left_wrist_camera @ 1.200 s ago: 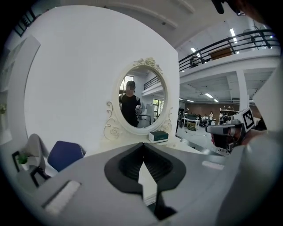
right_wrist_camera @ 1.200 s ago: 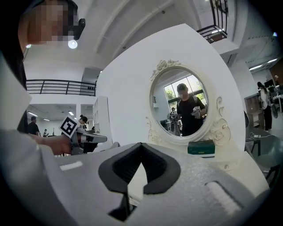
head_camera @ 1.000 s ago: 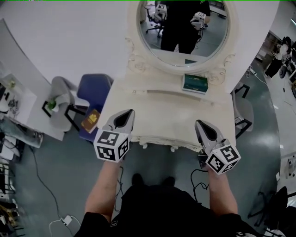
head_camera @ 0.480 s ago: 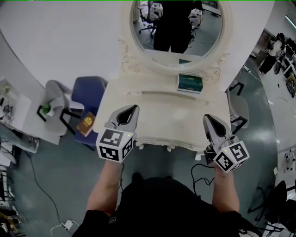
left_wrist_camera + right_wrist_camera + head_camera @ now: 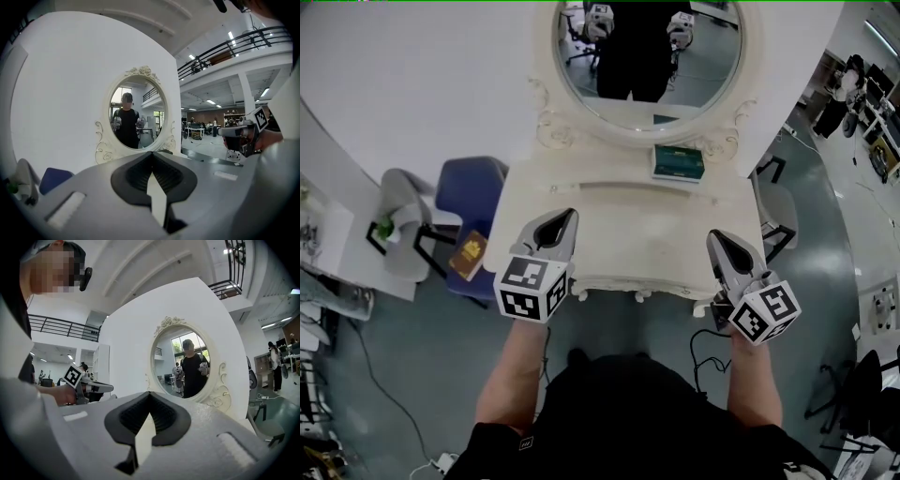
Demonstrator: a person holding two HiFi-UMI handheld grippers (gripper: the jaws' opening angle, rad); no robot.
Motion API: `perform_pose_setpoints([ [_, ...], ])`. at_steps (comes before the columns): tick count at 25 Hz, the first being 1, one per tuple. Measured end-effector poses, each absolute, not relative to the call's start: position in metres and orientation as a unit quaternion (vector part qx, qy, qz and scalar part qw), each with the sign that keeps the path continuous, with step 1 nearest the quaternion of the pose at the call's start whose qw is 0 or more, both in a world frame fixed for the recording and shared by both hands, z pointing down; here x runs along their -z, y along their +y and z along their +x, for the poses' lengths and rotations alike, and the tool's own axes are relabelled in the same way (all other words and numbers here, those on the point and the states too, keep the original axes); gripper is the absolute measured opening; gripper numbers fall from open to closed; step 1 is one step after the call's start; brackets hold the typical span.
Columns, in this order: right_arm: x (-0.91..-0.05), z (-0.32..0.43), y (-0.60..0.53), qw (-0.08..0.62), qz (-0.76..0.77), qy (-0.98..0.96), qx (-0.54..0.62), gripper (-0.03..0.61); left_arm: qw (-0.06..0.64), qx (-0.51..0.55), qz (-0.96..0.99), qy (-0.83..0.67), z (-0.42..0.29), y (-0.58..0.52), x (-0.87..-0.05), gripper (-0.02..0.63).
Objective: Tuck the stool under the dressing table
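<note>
The cream dressing table [image 5: 628, 234] with its oval mirror [image 5: 647, 56] stands straight ahead of me. No stool shows in any view; the space below the table's front edge is hidden by the top and by my body. My left gripper [image 5: 565, 217] [image 5: 151, 154] hovers over the table's front left part, jaws shut and empty. My right gripper [image 5: 713, 236] [image 5: 149, 393] hangs over the front right corner, also shut with nothing in it. Both point level at the mirror, which reflects me holding them.
A green box [image 5: 679, 161] lies on the table below the mirror. Left of the table are a blue chair [image 5: 472, 192] with a brown book [image 5: 469, 255] and a grey chair [image 5: 398, 220]. Another chair [image 5: 778, 211] stands at the right. Cables [image 5: 703, 352] lie on the floor.
Both grippers have risen a little over the table's front edge and stay shut. The head view has shifted, so the table sits slightly further left in it.
</note>
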State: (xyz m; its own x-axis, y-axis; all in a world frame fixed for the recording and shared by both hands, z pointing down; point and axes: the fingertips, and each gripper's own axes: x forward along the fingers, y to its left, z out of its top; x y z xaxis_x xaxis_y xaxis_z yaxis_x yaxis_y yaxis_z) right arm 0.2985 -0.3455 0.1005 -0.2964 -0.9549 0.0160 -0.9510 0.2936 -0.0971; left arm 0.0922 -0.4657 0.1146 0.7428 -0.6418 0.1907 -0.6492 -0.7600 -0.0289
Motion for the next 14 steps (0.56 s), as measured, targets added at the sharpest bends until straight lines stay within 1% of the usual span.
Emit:
perform_pose_setpoints([
  [14,-0.113,0.281,-0.343,0.023,-0.577,0.815,0.049,0.002,0.026,-0.106,0.932,-0.345,0.085,-0.457,-0.12,0.017],
])
